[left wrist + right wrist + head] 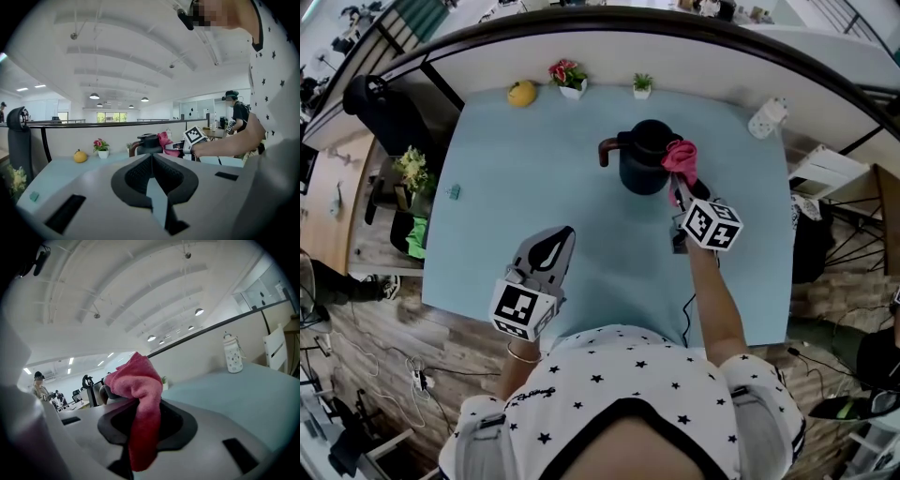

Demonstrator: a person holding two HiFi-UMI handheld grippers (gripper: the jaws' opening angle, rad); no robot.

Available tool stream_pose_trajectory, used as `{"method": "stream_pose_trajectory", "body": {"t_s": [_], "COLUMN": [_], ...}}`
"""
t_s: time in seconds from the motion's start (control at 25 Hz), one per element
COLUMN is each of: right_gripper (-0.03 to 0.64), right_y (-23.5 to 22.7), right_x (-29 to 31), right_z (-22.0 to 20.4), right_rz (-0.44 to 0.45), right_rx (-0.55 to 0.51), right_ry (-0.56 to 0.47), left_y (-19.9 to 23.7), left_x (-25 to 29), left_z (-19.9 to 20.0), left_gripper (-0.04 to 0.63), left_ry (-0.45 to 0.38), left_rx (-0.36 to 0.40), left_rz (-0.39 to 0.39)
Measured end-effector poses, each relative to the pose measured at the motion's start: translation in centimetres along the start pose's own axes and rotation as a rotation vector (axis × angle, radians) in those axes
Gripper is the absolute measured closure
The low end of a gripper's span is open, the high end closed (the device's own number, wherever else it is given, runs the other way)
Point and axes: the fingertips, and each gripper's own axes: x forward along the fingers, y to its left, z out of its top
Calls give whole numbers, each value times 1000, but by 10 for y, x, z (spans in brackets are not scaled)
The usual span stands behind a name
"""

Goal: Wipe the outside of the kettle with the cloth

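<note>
A dark kettle (pixel 643 157) with a brown handle stands upright near the middle of the light blue table (pixel 506 206). My right gripper (pixel 679 184) is shut on a pink cloth (pixel 681 157), which rests against the kettle's upper right side. In the right gripper view the cloth (pixel 139 399) hangs between the jaws and hides most of the kettle. My left gripper (pixel 555 240) hovers over the table's near left part, jaws together and empty. The left gripper view shows the kettle (pixel 149 144) and cloth (pixel 165 140) ahead.
Along the table's far edge sit a yellow fruit (pixel 522 93), a potted red flower (pixel 569 76) and a small green plant (pixel 642 84). A white lantern-like jar (pixel 768 117) stands at the far right corner. A small green item (pixel 455 192) lies near the left edge.
</note>
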Motion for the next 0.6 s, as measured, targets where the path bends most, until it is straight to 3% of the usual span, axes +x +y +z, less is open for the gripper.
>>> {"method": "stream_pose_trajectory", "body": {"t_s": [0.6], "right_gripper": [520], "right_y": [-22], "right_x": [12], "right_z": [-63], "right_rz": [-58], "right_rx": [-105], "right_ry": [200], "left_y": [5], "left_x": [9], "left_z": [-4], "left_gripper": [566], "left_ry": [17], "left_rx": [-3], "left_rz": [-6]}}
